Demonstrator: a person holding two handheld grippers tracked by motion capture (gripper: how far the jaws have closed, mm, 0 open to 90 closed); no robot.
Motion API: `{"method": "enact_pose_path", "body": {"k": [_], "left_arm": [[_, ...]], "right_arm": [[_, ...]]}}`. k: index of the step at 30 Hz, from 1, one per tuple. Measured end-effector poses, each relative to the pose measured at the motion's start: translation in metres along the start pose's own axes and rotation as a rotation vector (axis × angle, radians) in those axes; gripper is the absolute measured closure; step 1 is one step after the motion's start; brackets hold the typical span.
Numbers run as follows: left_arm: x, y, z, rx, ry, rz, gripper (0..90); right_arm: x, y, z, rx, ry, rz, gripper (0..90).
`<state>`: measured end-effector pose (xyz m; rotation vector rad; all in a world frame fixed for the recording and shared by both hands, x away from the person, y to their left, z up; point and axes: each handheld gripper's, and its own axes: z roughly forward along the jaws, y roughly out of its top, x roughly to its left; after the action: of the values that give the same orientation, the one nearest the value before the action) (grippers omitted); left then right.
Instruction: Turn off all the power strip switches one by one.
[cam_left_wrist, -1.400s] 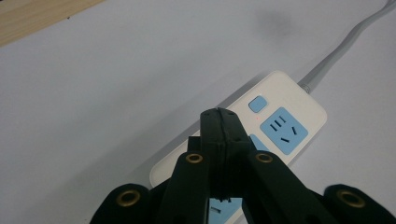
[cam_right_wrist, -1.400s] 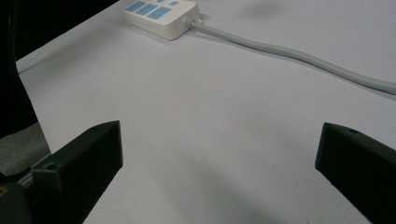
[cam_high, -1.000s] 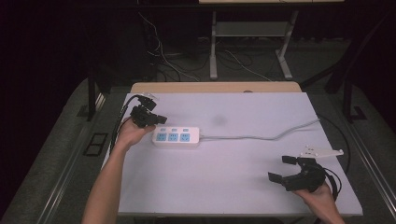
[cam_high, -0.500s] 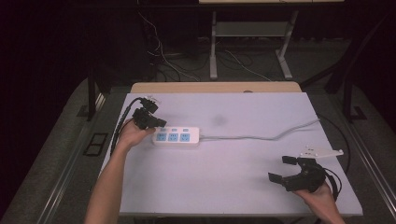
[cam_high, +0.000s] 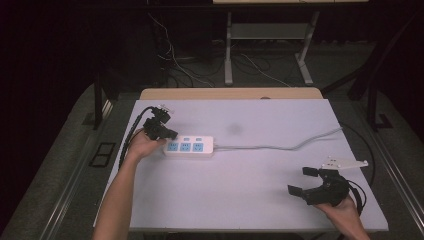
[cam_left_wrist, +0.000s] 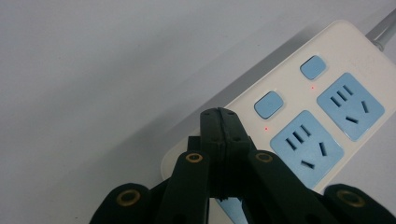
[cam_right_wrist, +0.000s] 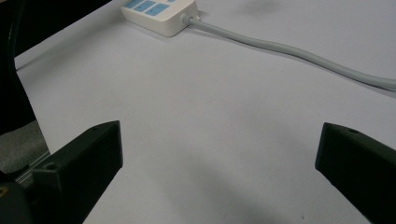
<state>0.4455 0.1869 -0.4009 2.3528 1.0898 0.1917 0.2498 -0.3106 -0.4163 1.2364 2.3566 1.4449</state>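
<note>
High view: a white power strip lies flat on the pale table, left of the middle, and its grey cord trails away from its right end toward the table's right edge. The left gripper sits at the strip's left end; in the left gripper view its jaws are pressed together with nothing between them, their joined tip over the end of the strip that lies nearest the two blue switches, beside which small red lights glow. The right gripper rests well apart from the strip, near the table's front right corner, with its jaws spread wide over bare table. The strip looks like a rigid plastic shell, light and fairly smooth, so it would probably slide when pushed on its end rather than hold still. The switches likely need a short, firm press straight down with closed jaws. To carry the strip, the best hold would be across its narrow body, clear of the sockets; the cord is stiff enough to drag or twist it.
</note>
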Motion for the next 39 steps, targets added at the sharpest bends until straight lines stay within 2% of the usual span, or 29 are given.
{"method": "enact_pose_path", "body": {"k": [2,4,6,9,17,23,25,28,39], "left_arm": [[0.001,0.0,0.0,-0.003,-0.007,-0.004,89.0],[0.003,-0.002,0.0,-0.002,-0.042,-0.017,89.0],[0.003,-0.003,0.0,-0.013,-0.048,-0.022,89.0],[0.002,-0.003,0.0,-0.013,-0.04,-0.009,89.1],[0.001,-0.003,0.001,-0.01,-0.035,-0.015,89.5],[-0.004,0.0,0.005,-0.025,0.017,-0.015,89.8],[-0.005,0.0,0.005,-0.018,0.018,-0.022,89.7],[-0.006,0.0,0.005,-0.008,0.014,-0.012,89.7],[-0.005,0.0,0.004,-0.013,-0.004,-0.026,89.5]], "right_arm": [[0.0,0.0,0.0,-0.001,0.0,0.001,0.6],[-0.001,0.0,0.0,-0.004,-0.002,0.001,0.6],[-0.001,0.0,-0.001,-0.003,-0.004,0.003,0.6],[-0.001,0.0,-0.001,-0.003,-0.004,0.001,0.6],[-0.001,0.0,-0.001,-0.002,-0.004,-0.002,0.6],[-0.002,0.0,-0.004,-0.01,-0.009,0.0,0.6],[-0.002,0.0,-0.004,-0.01,-0.009,0.0,0.6],[-0.001,-0.001,-0.005,-0.013,-0.011,0.001,0.6],[-0.003,-0.001,-0.004,-0.012,-0.013,0.003,0.6]]}}
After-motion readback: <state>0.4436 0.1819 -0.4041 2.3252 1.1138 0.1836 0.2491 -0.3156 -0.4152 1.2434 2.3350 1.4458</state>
